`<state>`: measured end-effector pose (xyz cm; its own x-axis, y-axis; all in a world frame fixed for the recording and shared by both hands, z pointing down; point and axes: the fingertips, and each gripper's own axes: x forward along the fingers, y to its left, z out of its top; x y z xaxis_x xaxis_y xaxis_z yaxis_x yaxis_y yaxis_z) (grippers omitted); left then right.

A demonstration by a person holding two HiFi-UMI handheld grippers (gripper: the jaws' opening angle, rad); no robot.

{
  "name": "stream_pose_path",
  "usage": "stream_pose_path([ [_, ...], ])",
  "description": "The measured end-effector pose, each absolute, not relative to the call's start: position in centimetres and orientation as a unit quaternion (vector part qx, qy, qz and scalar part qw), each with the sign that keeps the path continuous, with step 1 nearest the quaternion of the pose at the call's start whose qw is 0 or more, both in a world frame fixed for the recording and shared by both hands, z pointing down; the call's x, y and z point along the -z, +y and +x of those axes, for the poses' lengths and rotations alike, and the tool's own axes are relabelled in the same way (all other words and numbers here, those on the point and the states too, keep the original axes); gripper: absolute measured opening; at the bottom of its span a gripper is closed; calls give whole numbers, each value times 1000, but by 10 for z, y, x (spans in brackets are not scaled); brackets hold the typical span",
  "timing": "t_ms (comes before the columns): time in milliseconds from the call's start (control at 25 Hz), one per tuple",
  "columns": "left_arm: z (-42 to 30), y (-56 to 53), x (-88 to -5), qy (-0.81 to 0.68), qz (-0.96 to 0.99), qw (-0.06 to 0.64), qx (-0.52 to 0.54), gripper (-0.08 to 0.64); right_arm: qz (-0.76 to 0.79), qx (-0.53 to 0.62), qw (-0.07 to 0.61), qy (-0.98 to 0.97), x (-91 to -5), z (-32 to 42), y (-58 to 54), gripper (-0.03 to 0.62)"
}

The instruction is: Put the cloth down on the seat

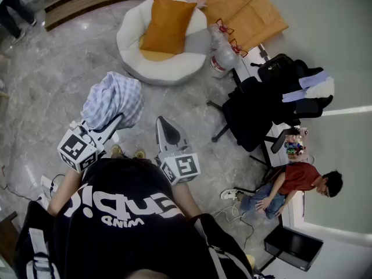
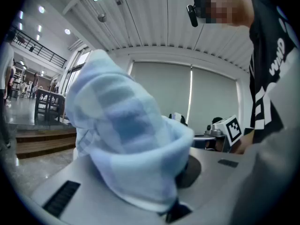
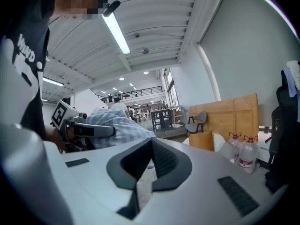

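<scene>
The step in hand was the carrying of the cloth; it was not yet put down. The left hand-held gripper (image 1: pixel 119 118) was closed narrowly on the light blue and white checked cloth (image 1: pixel 113 100), which bulged in a soft bundle over its jaws in the left gripper view and hung free in the air at the centre left of the head view, above the grey marble floor (image 1: pixel 58 80). The right hand-held gripper (image 1: pixel 164 124) had its jaws together with nothing between them, and it stood just beside the cloth, at the centre of the frame.

The round white cushion seat (image 1: pixel 133 45) with the orange square pillow (image 1: pixel 168 25) on it lay in the upper middle of the head view, apart from the cloth. I judged this to be the seat that was meant, though a black office chair (image 1: pixel 250 115) also stood at the right.

The next move probably called for carrying the cloth over the free white part of the seat, lowering it there, and only then opening the jaws.
</scene>
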<state>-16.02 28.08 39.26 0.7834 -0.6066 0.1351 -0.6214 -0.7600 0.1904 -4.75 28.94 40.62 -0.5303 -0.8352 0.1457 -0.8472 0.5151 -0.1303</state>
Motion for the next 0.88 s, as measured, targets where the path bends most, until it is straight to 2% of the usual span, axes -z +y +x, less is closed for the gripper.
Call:
stream_pose_path([
  [600,-162,285,-396,-325,938,118,-38,71,476,-92,23,-874,-401,-49,296,21],
  [880,-141,285,-397,-332,934,122,-42,71,489,-101,22,-866,-408,-14,305,21],
])
